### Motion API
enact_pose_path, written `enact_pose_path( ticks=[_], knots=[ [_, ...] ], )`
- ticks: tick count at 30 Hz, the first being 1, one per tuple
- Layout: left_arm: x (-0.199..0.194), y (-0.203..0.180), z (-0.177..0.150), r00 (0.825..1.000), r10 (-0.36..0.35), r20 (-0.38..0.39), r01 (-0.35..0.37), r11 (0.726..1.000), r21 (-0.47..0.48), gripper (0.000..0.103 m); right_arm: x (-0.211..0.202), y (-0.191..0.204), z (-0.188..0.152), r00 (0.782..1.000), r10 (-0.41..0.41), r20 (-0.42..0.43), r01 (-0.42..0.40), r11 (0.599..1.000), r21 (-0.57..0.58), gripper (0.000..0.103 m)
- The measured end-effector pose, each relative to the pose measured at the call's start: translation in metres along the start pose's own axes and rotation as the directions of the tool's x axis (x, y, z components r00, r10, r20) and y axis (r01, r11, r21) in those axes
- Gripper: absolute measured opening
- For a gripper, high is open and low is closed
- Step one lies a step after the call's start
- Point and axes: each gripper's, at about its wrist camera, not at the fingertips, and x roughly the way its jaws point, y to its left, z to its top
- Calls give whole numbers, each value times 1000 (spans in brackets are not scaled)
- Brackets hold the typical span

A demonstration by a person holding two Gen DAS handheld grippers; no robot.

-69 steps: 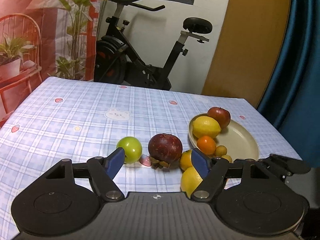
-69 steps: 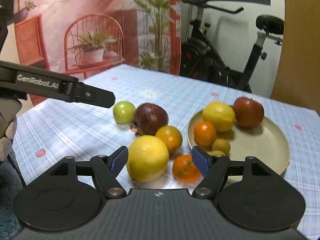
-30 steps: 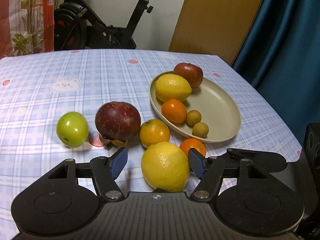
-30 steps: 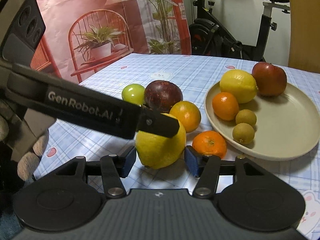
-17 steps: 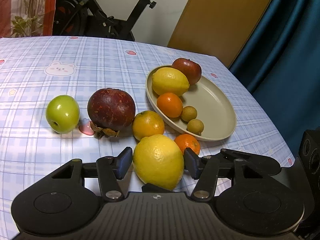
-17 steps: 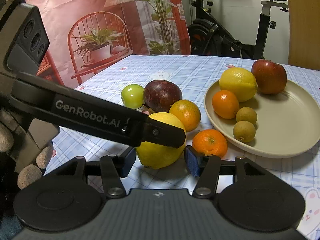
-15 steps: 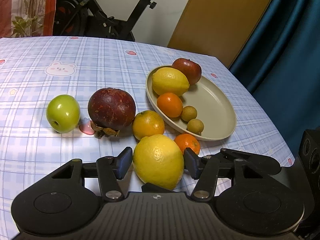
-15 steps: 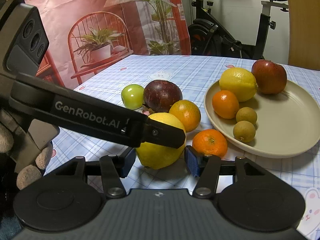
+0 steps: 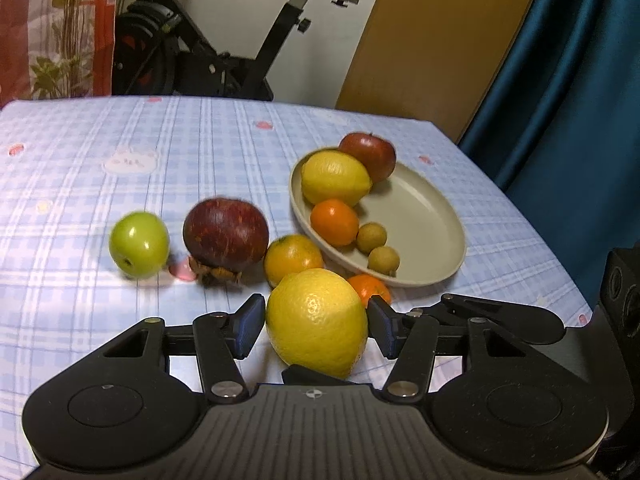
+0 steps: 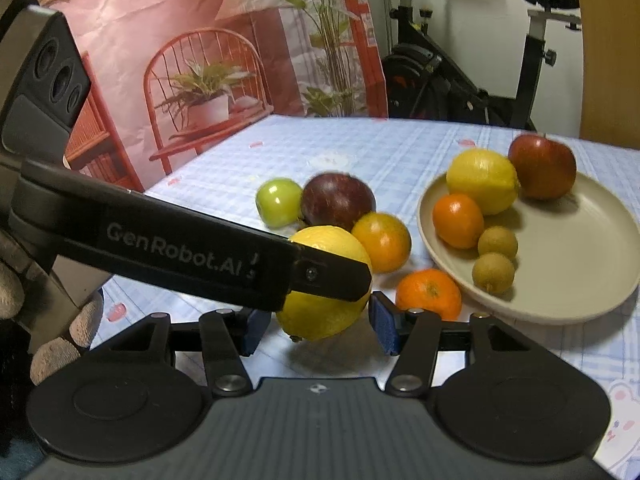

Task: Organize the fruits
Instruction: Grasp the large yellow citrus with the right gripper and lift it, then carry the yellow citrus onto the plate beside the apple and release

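Note:
A big yellow lemon (image 9: 316, 320) sits between the blue pads of my left gripper (image 9: 316, 326), which is shut on it, both pads touching its sides. In the right wrist view the same lemon (image 10: 320, 312) shows low over the cloth with a left finger (image 10: 328, 276) across it. My right gripper (image 10: 318, 328) stands open around it, with a gap at its left pad. The beige plate (image 9: 424, 216) holds a lemon (image 9: 334, 176), a red apple (image 9: 370, 154), a mandarin (image 9: 334, 222) and two small brown fruits (image 9: 372, 238).
Loose on the checked cloth lie a green apple (image 9: 139, 244), a dark purple fruit (image 9: 226, 234), an orange (image 9: 294, 258) and a mandarin (image 9: 368, 286) by the plate's rim. An exercise bike (image 9: 224, 52) stands behind the table. A blue curtain (image 9: 580, 100) hangs right.
The left gripper came in around the big lemon and its jaws narrowed until the pads met it. The right gripper narrowed early on, then kept its place and width.

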Motion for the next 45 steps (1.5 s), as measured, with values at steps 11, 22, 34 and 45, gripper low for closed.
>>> enact_pose_path(
  ticks=[11,22,34,45],
  knots=[
    [-28,-35,29,997,13,80,-21,995,94,59,-37,0,27,994,-28,101,29,1000,-4,57],
    [-15,-56,81,993,-9,118,-8,990,142,59,-53,-31,72,985,-65,162,62,998,23,57],
    [60,-78,106,999,-38,31,31,980,196,59,-46,-103,66,985,-122,122,112,990,87,57],
    [122,-96,108,997,-52,-51,62,975,213,59,-34,-157,49,980,-191,59,182,974,134,57]
  ],
)
